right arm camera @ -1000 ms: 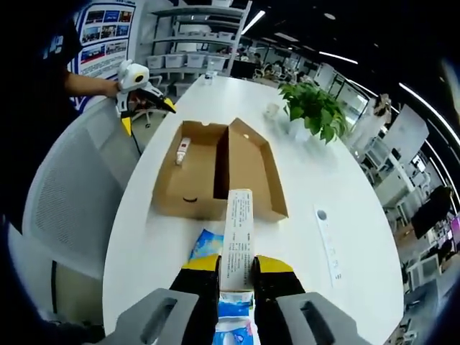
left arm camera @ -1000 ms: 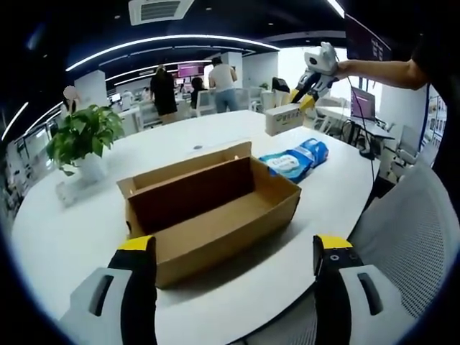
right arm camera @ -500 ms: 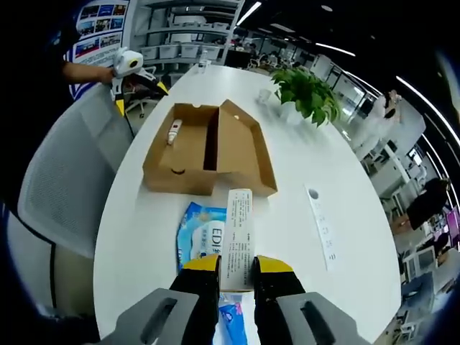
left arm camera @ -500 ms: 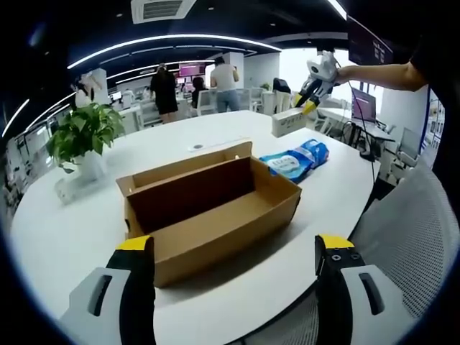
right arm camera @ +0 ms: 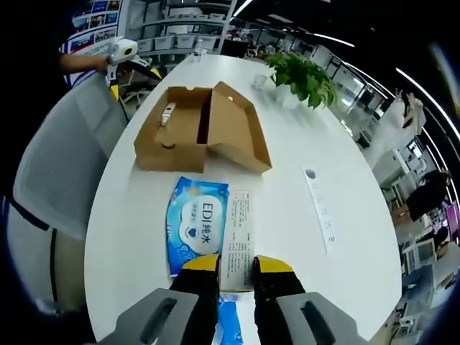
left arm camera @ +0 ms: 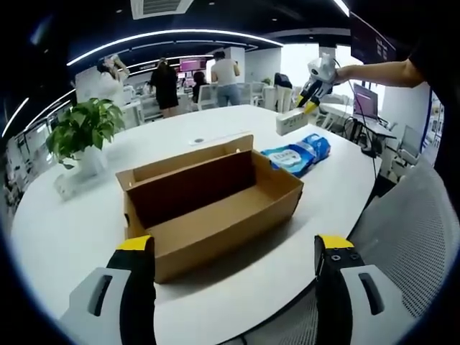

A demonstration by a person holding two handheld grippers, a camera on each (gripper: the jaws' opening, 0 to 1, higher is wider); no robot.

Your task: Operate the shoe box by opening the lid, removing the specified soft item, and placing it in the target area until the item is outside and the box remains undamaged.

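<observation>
I am looking at an open office with curved ceiling lights, and a big white oval table (left arm camera: pixel 65 237) takes up most of both views. In the left gripper view the brown cardboard shoe box (left arm camera: pixel 208 208) sits in the middle of the frame, lid folded back and standing up along its far side, the inside bare from this angle. My left gripper (left arm camera: pixel 233 269) has its yellow-tipped jaws spread wide at the bottom of the frame, holding nothing, on the near side of the box.

In the right gripper view the box (right arm camera: pixel 194 129) lies in the upper left of the frame with a small white tube-like thing (right arm camera: pixel 167 113) inside it. Nearer, a blue pack of wet wipes (right arm camera: pixel 195 231) lies flat on the table, just beside the long white carton (right arm camera: pixel 238 237) that my right gripper (right arm camera: pixel 236 264) has pinched at its near end between narrow jaws. In the left gripper view that carton (left arm camera: pixel 290 122) shows at upper right, held beyond the blue pack (left arm camera: pixel 297 154).

A potted green plant (left arm camera: pixel 80 136) stands at the left of the left gripper view, well apart from the box. A flat white strip with a dark round spot (right arm camera: pixel 318 212) lies on the table to the right of the carton. A grey mesh chair (left arm camera: pixel 410 230) stands at the table's edge on the right.
</observation>
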